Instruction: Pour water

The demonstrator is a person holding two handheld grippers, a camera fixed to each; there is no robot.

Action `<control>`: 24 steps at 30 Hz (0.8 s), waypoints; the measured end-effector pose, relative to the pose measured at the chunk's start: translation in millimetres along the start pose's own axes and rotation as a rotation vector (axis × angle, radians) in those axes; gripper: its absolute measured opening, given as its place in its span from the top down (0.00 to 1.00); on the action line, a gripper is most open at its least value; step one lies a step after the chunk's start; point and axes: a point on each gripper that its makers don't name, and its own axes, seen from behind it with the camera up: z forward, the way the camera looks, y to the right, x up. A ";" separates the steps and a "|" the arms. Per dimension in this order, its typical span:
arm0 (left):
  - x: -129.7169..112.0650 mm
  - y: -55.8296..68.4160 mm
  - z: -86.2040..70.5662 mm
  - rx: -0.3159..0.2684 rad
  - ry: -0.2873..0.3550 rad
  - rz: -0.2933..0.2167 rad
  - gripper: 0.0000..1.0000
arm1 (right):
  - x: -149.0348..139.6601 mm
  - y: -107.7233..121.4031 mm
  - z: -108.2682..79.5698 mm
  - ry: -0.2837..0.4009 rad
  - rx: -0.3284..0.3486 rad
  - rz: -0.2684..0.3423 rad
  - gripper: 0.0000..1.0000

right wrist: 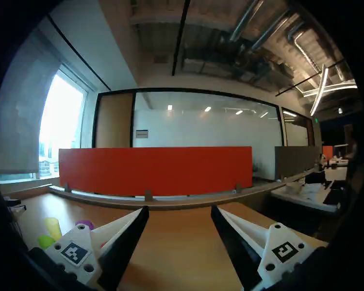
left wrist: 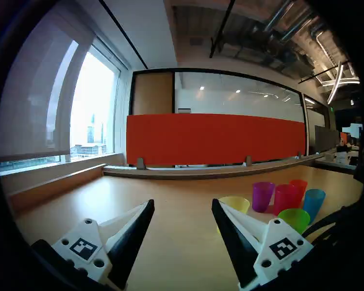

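Note:
Several plastic cups stand in a cluster on the wooden table (left wrist: 182, 194): a yellow cup (left wrist: 236, 204), a purple cup (left wrist: 262, 195), a pink cup (left wrist: 285, 198), an orange-red cup (left wrist: 299, 186), a blue cup (left wrist: 313, 203) and a green cup (left wrist: 294, 218). My left gripper (left wrist: 183, 207) is open, its fingers above the table, with the cups to its right. In the right gripper view my right gripper (right wrist: 179, 213) is open too, holding nothing. The yellow cup (right wrist: 53, 227), purple cup (right wrist: 85, 224) and green cup (right wrist: 45, 241) peek out at the far left, behind the left finger.
An orange partition panel (left wrist: 216, 138) runs along the table's far edge. A window (left wrist: 92, 114) with a wooden sill is on the left. Other desks with office items (right wrist: 318, 186) lie to the right beyond the table edge.

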 end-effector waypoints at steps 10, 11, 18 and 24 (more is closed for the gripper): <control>-0.5 0.6 0.0 -0.003 -0.003 0.001 0.13 | 4.7 1.5 -1.8 0.009 0.006 -0.006 0.01; -0.5 0.7 0.1 -0.003 -0.003 0.002 0.13 | 5.3 1.9 -1.9 0.011 0.007 -0.006 0.01; -0.6 0.7 -0.2 -0.003 -0.004 0.002 0.13 | 5.1 0.0 -4.7 0.027 0.024 -0.010 0.01; -0.4 0.9 -0.4 -0.002 -0.003 0.002 0.13 | 0.2 -4.6 -2.2 0.031 0.043 -0.026 0.01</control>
